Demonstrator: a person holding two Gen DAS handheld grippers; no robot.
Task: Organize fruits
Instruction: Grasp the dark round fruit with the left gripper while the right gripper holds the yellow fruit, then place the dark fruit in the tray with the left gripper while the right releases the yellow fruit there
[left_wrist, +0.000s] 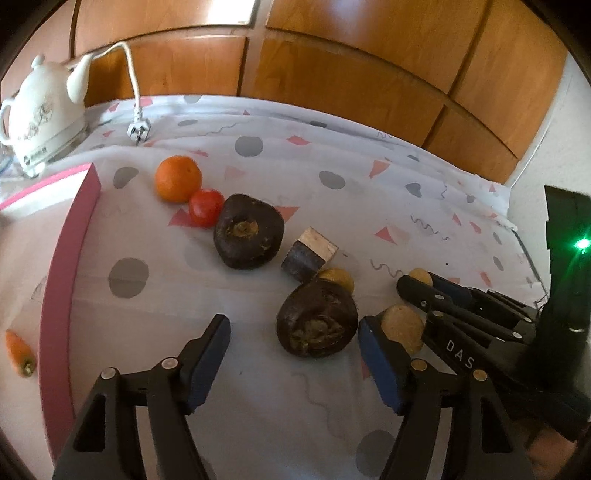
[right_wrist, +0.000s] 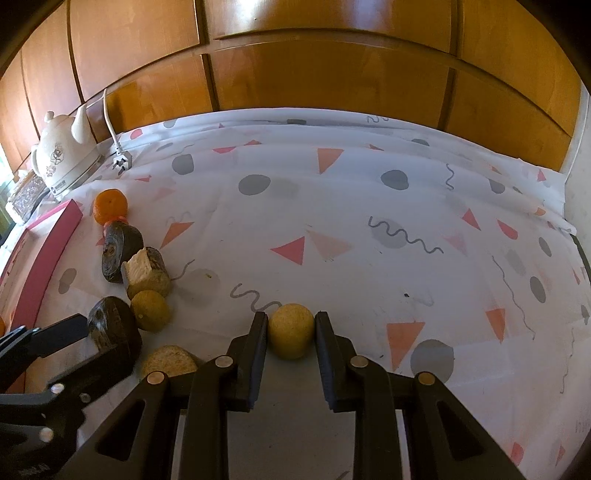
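My left gripper (left_wrist: 293, 328) is open, its fingers on either side of a dark round fruit (left_wrist: 317, 319) on the cloth; it also shows in the right wrist view (right_wrist: 114, 328). My right gripper (right_wrist: 291, 319) is shut on a yellow round fruit (right_wrist: 291, 330) resting on the table. An orange (left_wrist: 178, 178), a small red tomato (left_wrist: 205, 208), a second dark fruit (left_wrist: 248, 230) and a cut brown piece (left_wrist: 309, 254) lie in a row. More yellow fruits sit beside the dark one (right_wrist: 150, 310) (right_wrist: 170, 362). A small carrot (left_wrist: 20, 352) lies inside the pink tray (left_wrist: 59, 280).
A white teapot (left_wrist: 42, 110) stands at the back left, with a white plug and cord (left_wrist: 138, 127) beside it. Wooden cabinet doors (right_wrist: 332, 66) rise behind the table. The patterned cloth (right_wrist: 406, 240) spreads to the right.
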